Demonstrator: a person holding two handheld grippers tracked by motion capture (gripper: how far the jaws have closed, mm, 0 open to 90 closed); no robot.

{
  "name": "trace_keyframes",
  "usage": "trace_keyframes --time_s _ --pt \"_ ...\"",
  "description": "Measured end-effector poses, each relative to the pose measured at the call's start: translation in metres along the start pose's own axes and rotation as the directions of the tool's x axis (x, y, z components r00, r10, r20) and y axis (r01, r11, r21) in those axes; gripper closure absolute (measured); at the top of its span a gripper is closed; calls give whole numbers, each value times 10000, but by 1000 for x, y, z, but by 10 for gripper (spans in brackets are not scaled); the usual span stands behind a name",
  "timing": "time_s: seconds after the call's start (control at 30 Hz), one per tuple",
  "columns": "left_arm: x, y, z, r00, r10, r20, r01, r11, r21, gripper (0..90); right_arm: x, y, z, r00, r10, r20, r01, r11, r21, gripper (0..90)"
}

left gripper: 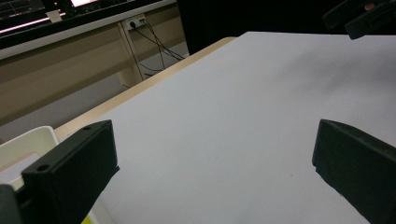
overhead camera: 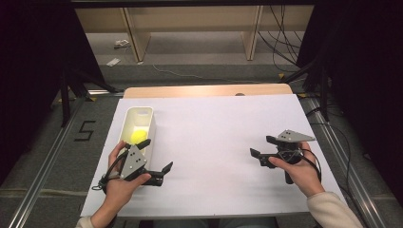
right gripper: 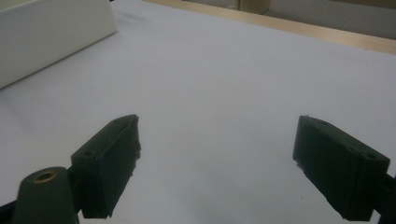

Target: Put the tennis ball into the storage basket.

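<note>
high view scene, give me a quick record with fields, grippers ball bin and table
left gripper: open, holds nothing, beside the near end of the bin
right gripper: open, holds nothing, over the bare white sheet
ball: yellow, lying inside the bin
bin: white, long, at the left of the sheet
table: white sheet on top, wooden far edge

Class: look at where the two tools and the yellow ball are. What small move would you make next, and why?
Probably tip the left tool down into the white bin toward the yellow ball. Its jaws stand open and empty beside the bin, while the right tool, also open, is far across the table.
</note>
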State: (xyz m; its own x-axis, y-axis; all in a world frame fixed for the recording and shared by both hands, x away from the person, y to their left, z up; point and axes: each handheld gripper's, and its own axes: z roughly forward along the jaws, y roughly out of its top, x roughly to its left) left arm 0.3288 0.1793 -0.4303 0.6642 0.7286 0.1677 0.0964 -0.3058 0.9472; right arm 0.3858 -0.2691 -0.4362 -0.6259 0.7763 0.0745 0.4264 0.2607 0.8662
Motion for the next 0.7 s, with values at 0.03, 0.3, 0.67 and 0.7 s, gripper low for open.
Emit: trace_keyframes --time_s 0.03,0.3,0.67,0.7 --pt "0 0 0 10000 -7 5 7 10000 2 0 0 -1 -1 10000 1 -17 -1 10000 23 157" --pt "0 0 0 10000 -93 16 93 10000 -16 0 1 -6 -7 10000 51 9 -51 10000 5 158" --pt "-1 0 0 9999 -65 78 65 10000 -27 0 0 -8 -15 9999 63 93 -60 9995 -321 154" --pt "-1 0 0 9999 -53 86 53 10000 -13 0 -1 -8 -15 9999 113 89 -110 9995 -310 154"
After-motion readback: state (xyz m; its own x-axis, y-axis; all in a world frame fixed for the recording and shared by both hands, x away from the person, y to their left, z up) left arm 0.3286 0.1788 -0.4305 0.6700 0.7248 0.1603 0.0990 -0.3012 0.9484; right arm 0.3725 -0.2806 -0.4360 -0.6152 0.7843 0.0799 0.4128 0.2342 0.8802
